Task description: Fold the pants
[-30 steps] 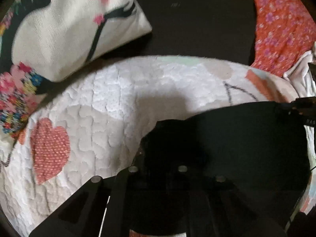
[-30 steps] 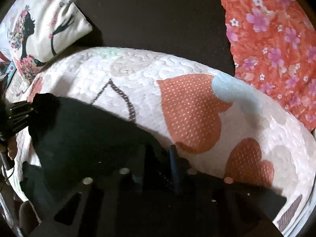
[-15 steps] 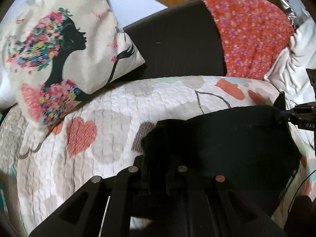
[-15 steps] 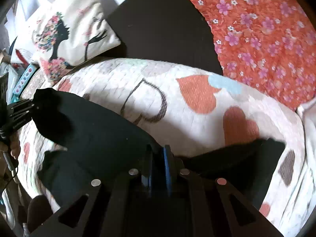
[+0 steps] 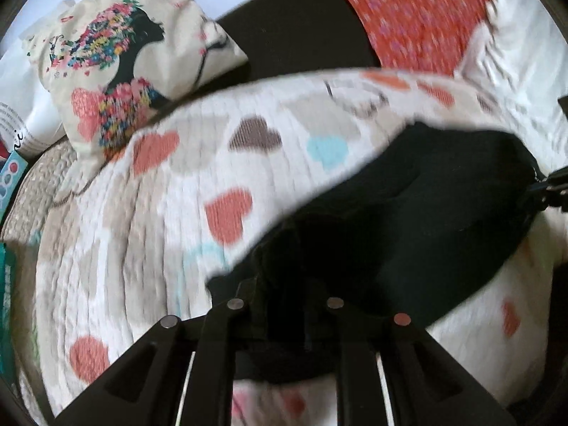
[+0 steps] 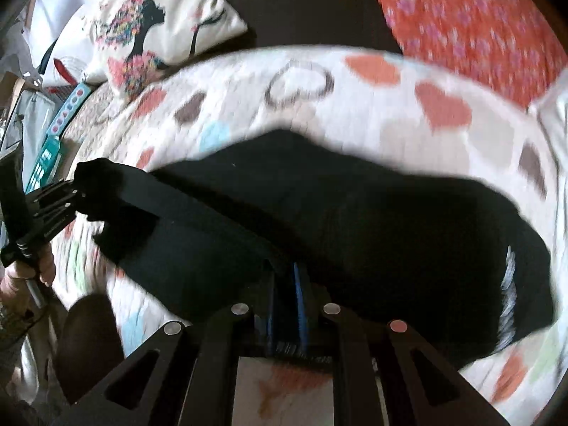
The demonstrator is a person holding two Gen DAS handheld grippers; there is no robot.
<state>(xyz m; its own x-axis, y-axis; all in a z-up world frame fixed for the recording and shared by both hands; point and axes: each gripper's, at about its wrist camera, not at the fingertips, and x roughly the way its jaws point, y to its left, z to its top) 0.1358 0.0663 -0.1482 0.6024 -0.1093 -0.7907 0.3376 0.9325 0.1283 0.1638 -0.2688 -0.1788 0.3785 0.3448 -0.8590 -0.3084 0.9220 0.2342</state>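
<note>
Left wrist view shows the black fabric pants (image 5: 408, 220) stretched across the centre and right of the frame, over a white quilted bedspread with coloured hearts (image 5: 149, 220). The left gripper (image 5: 284, 305) sits at the bottom centre, its fingers clamped on a bunched edge of the pants; its jaws have just been opening slightly, with cloth between them. At the right edge the right gripper (image 5: 546, 191) pinches the far corner of the pants. A cream cushion printed with a flowered silhouette (image 5: 135, 56) lies upper left, and an orange floral cloth (image 5: 419, 10) upper right.

In the right wrist view the pants (image 6: 337, 220) fill the middle. The right gripper (image 6: 285, 294), bottom centre, has its fingers closed on the cloth. At the left edge the left gripper (image 6: 67, 198) holds the other end, with a hand (image 6: 39, 266) below it.
</note>
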